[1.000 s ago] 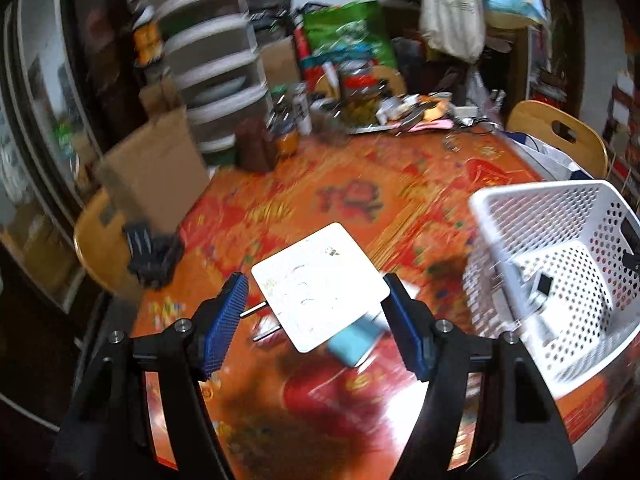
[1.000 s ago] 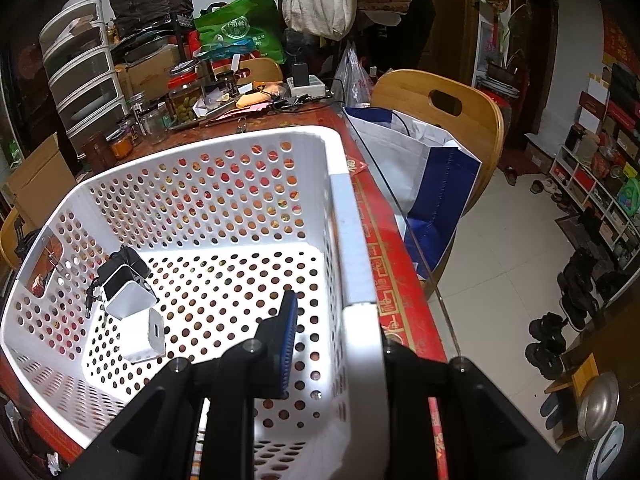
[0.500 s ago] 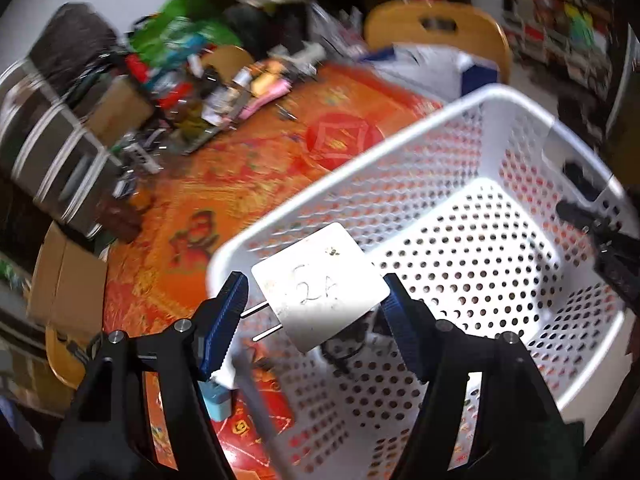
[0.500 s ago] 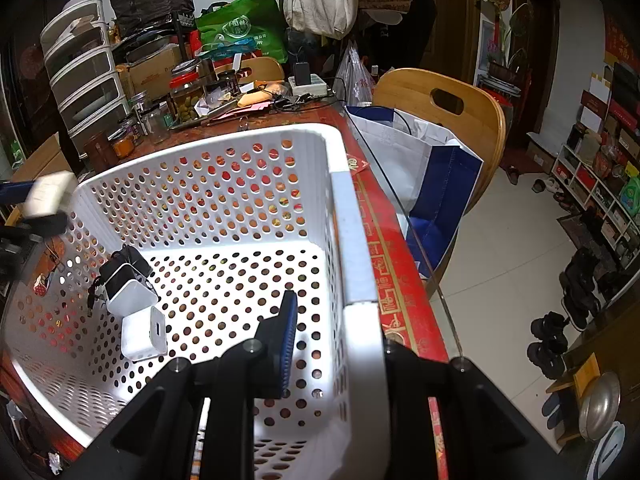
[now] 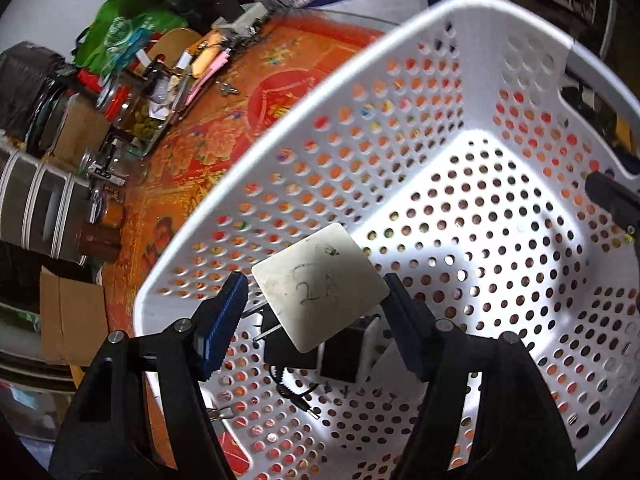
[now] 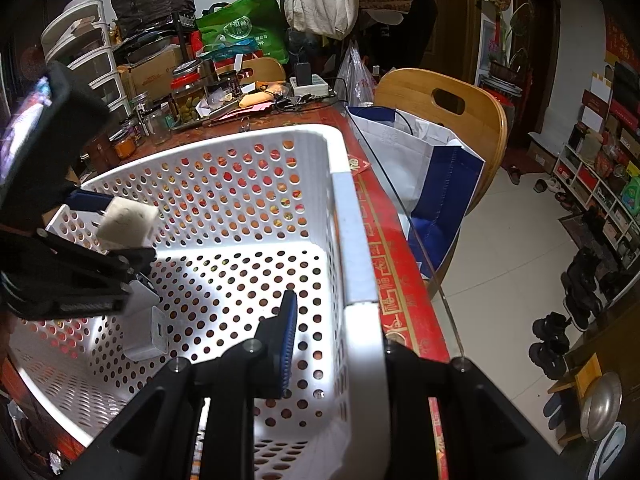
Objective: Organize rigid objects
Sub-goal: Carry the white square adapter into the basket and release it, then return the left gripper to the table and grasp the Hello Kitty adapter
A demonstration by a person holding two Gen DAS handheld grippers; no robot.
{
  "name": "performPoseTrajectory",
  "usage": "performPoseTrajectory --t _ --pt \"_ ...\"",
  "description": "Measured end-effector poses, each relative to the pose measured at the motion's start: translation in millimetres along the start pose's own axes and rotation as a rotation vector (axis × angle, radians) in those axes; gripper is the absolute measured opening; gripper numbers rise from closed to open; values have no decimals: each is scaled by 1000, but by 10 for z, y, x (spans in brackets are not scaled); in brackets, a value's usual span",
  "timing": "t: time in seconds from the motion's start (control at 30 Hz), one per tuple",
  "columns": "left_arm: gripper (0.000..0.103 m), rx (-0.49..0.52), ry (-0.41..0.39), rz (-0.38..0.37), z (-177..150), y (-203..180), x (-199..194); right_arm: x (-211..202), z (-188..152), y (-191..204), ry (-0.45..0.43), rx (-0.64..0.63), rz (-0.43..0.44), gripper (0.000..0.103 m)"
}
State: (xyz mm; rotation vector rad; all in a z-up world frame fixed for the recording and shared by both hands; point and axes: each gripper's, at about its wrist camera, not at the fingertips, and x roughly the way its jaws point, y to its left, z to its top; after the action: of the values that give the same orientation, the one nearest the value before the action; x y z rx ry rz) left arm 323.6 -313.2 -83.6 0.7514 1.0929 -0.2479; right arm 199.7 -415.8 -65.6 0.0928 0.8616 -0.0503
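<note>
My left gripper is shut on a white square plug adapter marked "2A", its two metal prongs pointing left. It hangs above the inside of the white perforated basket, over a black charger and a cable on the basket floor. In the right wrist view the adapter shows at the basket's left side, above a white charger. My right gripper is shut on the basket's near wall, one finger inside and one outside.
The basket stands on a red and gold patterned table. Jars, papers and clutter fill the table's far end. A wooden chair with a white and blue bag stands to the right. Drawer units are at the left.
My left gripper has carried the adapter from above the table to the right, over the basket rim and down inside the basket. My right gripper has kept its hold on the basket wall.
</note>
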Motion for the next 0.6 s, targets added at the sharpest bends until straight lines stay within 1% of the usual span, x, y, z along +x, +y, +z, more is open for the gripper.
performPoseTrajectory --t 0.17,0.27,0.37,0.47,0.53,0.6 --pt "67 58 40 -4 85 -190 110 0 1 4 -1 -2 4 23" --pt "67 98 82 -7 102 -286 210 0 4 7 0 -4 4 23" --pt "67 108 96 -12 108 -307 255 1 5 5 0 -3 3 23" --pt "67 136 112 -45 97 -331 309 3 3 1 2 -4 2 23" --pt "71 140 89 -44 100 -335 277 4 -1 1 2 -7 0 23" --pt "76 114 40 -32 92 -281 195 4 1 6 5 -10 -4 23"
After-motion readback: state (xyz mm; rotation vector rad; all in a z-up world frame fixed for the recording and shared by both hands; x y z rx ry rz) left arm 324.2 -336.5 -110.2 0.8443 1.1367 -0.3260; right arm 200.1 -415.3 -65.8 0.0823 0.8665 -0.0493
